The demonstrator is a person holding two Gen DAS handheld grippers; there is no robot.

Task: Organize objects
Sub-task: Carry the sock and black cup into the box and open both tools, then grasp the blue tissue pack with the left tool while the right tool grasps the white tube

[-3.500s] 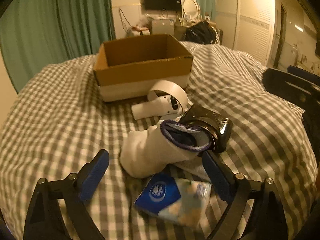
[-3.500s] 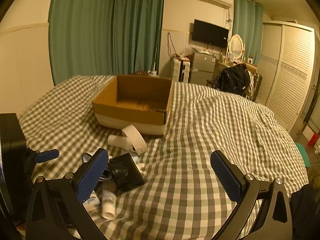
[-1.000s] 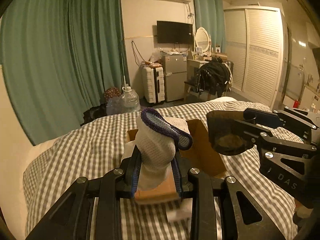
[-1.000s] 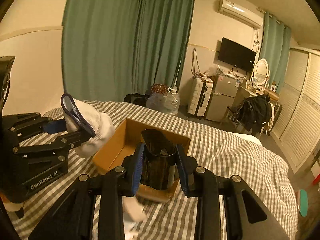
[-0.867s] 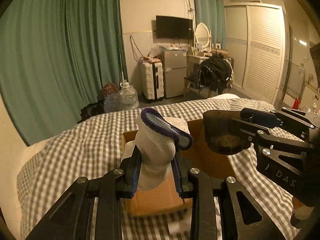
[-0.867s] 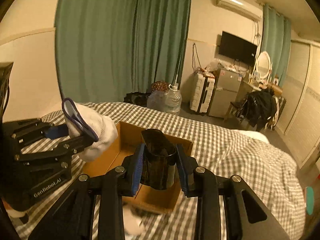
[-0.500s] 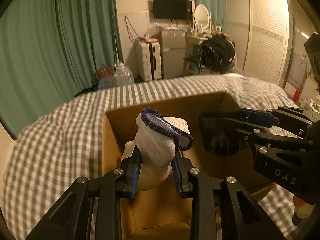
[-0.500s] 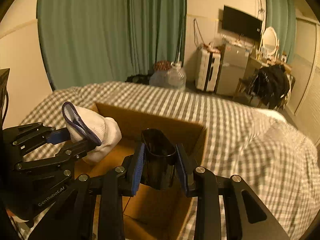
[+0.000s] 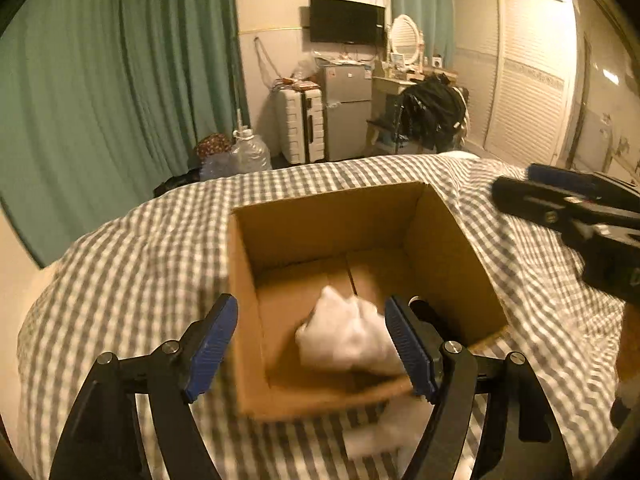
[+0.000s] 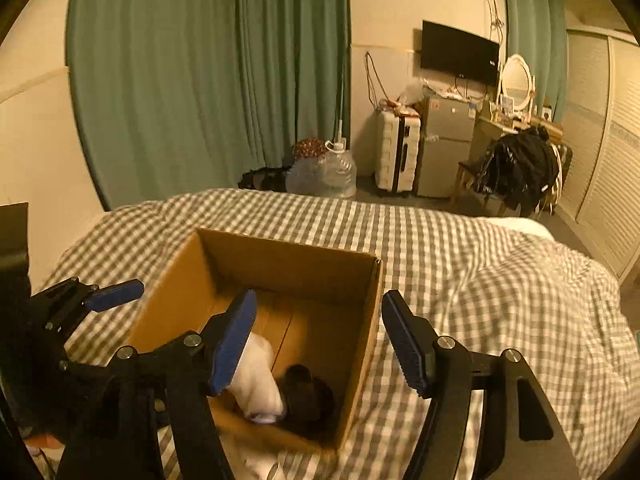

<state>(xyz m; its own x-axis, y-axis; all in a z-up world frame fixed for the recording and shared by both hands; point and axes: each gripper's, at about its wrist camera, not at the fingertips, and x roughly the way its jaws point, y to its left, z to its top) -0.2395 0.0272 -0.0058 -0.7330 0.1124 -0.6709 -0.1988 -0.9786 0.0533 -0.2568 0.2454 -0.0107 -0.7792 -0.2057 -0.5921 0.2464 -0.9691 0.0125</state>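
An open cardboard box (image 9: 440, 240) (image 10: 280, 264) sits on the checked bed cover. Inside it lie a blurred white sock (image 9: 348, 336) (image 10: 256, 384) and, in the right wrist view, a black glossy container (image 10: 308, 396) beside it. My left gripper (image 9: 310, 308) hangs over the box's near edge with its jaws opening, and the sock lies free below them. My right gripper (image 10: 320, 300) is over the box's right half, jaws opening, nothing pressed between its pads. Each gripper also shows in the other's view, the right gripper (image 9: 568, 208) and the left gripper (image 10: 112, 294).
A white item (image 9: 380, 432) lies blurred on the checked bed cover (image 9: 140, 260) in front of the box. Beyond the bed are green curtains (image 10: 200, 80), a water jug (image 10: 332, 172), a white suitcase (image 10: 396, 152), a small fridge (image 10: 444, 144) and a wardrobe (image 9: 520, 80).
Both grippers sank over the box and their jaws came apart. The sock left the left gripper and the black container left the right; both now lie in the box.
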